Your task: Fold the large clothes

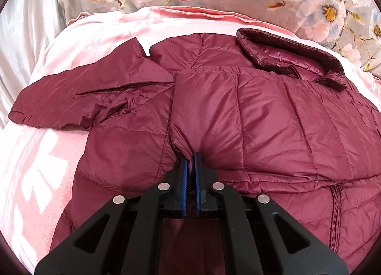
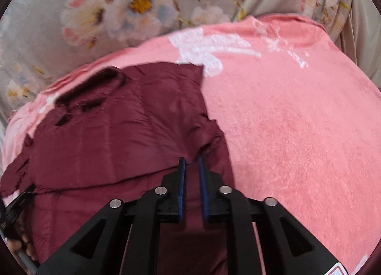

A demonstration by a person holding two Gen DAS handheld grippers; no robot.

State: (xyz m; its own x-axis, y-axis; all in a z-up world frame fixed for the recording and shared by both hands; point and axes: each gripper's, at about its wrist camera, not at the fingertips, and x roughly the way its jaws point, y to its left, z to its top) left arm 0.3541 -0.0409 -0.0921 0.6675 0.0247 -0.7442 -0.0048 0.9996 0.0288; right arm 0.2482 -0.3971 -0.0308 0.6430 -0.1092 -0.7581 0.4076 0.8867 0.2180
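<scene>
Both wrist views look down close along their fingers, sharing the jacket (image 1: 238, 108) and blanket (image 2: 285, 132).

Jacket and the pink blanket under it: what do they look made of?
Maroon jacket: thin synthetic shell, likely nylon or polyester; slight sheen, stitched quilted panels, puffy fill. Pink blanket: plush fleece, matte, fuzzy nap with white pattern. Exact fibres can't be told.
</scene>
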